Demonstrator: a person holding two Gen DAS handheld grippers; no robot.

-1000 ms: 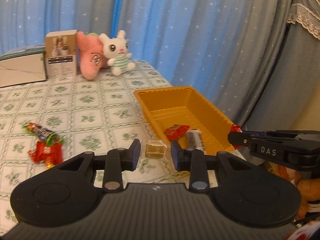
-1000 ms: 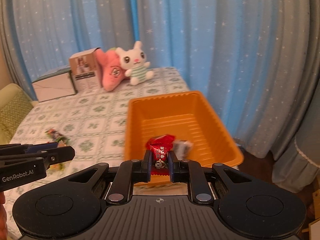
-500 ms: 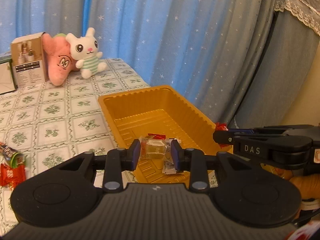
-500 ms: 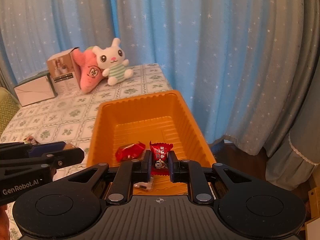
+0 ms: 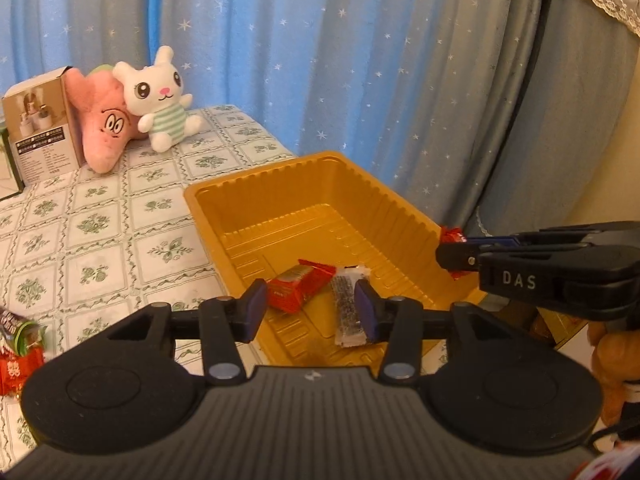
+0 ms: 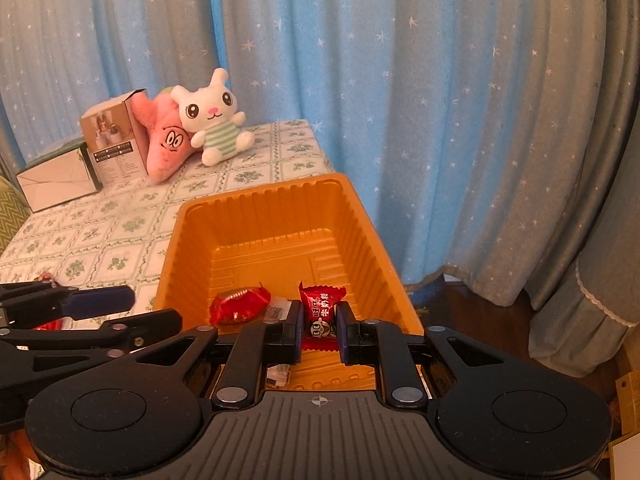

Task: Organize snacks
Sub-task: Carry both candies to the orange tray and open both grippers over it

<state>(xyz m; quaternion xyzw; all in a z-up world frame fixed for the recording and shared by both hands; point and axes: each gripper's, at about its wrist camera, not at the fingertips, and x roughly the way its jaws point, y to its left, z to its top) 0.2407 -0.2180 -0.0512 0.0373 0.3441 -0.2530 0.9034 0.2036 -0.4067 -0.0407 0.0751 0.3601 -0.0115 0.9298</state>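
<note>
1. On the far left of the tabletop [image 5: 100, 240], a few loose wrapped snacks [image 5: 18, 344] lie near the edge. We judge them light and crinkly, best pinched across the body of the wrapper, not by a twisted end that could slip out.
2. The left gripper [image 5: 310, 310] hangs over the near end of the orange tray [image 5: 208, 216]. Its jaws are opening and hold nothing; the tray floor and the snacks on it show in the gap.
3. In the tray lie a red foil packet [image 5: 300, 286] and, just right of it, a clear pouch of dark bits [image 5: 349, 306]. We expect both to be thin, soft and slippery, and the pouch's filling may crush under a hard squeeze.
4. The right gripper [image 6: 319, 330] hovers over the tray's near right part, jaws closed tight on a red wrapped candy [image 6: 321, 314], pinched across its middle with the frilled top free. We judge it light, with a firm core under slick foil, so this mid-body hold suits it.
</note>
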